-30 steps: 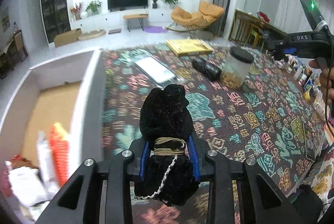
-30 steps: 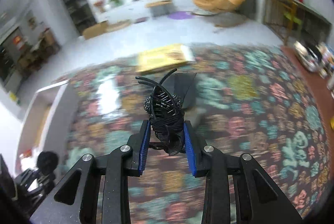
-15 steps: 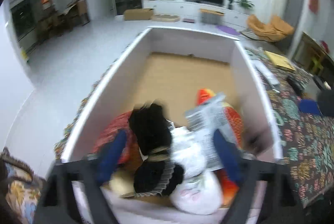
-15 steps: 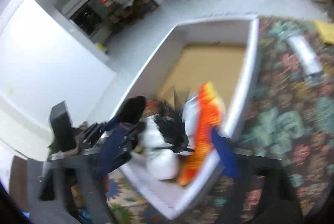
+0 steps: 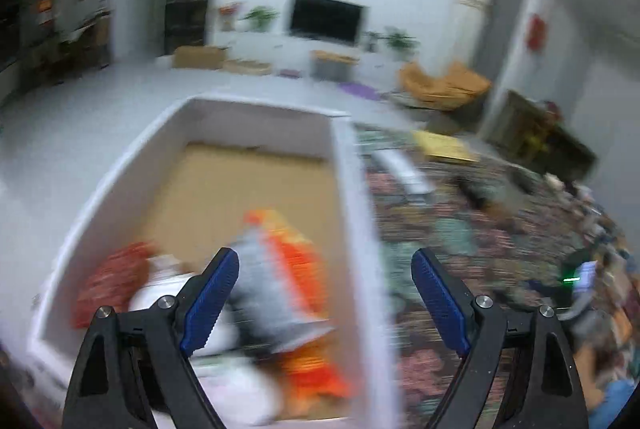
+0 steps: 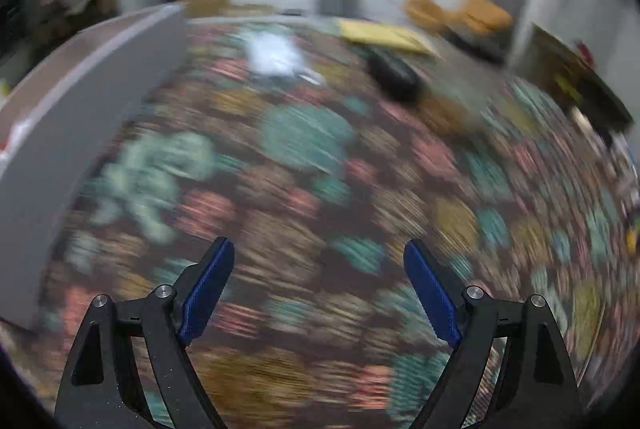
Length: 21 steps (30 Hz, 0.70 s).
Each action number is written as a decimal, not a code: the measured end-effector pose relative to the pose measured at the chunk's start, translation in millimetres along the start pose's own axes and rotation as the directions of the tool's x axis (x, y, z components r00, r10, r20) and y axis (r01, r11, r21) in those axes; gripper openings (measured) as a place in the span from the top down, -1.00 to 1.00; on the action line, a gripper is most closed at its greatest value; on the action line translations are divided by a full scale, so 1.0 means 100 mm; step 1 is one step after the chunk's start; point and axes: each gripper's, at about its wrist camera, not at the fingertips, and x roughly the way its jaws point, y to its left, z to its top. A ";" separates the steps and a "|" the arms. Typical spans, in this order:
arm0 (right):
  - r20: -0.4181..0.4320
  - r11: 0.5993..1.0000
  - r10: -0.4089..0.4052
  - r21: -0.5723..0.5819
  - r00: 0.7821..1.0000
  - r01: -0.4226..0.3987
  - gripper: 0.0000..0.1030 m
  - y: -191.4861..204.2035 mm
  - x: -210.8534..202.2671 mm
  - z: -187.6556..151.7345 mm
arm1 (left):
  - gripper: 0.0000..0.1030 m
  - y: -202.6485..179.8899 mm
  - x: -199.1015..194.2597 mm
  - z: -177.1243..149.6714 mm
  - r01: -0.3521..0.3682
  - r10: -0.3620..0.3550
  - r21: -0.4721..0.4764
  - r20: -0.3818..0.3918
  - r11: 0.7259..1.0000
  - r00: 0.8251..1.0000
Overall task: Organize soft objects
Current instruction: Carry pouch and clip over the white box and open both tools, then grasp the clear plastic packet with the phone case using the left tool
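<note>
My left gripper is open and empty above the near right corner of the white box. The box holds an orange and silver packet, a red item and white soft things, all blurred. The black velvet pouch and black hair clip are not visible. My right gripper is open and empty over the patterned tablecloth, with the box wall to its left.
On the table lie a yellow book, a black case and a clear plastic sleeve. The other gripper's green light shows at the right of the left wrist view. Both views are motion blurred.
Both grippers opened and let go of the black pouch and the hair clip over the box. The right gripper has swung right, back over the tablecloth; the left has drawn back.
</note>
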 end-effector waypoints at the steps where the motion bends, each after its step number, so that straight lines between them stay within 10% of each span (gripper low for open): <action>1: -0.005 1.000 -0.014 0.028 1.000 0.014 -0.72 -0.09 0.05 -0.06 | -0.71 -0.23 0.04 0.03 0.051 -0.050 0.031 -0.009 0.998 0.999; 10: -0.020 0.993 -0.008 0.121 1.000 0.010 -0.73 -0.27 0.12 -0.23 | -0.82 -1.53 1.07 0.34 0.331 -0.297 0.082 -0.281 0.940 0.913; 15: -0.022 0.992 -0.005 0.123 1.000 0.007 -0.75 -0.26 0.13 -0.22 | -0.82 -1.54 2.02 0.66 0.240 -0.199 0.068 -0.369 0.968 0.908; 21: -0.023 0.993 0.003 0.119 1.000 0.000 -0.80 -0.21 0.09 -0.22 | -0.82 -1.10 3.17 1.18 0.136 -0.200 -0.180 -0.410 0.974 0.890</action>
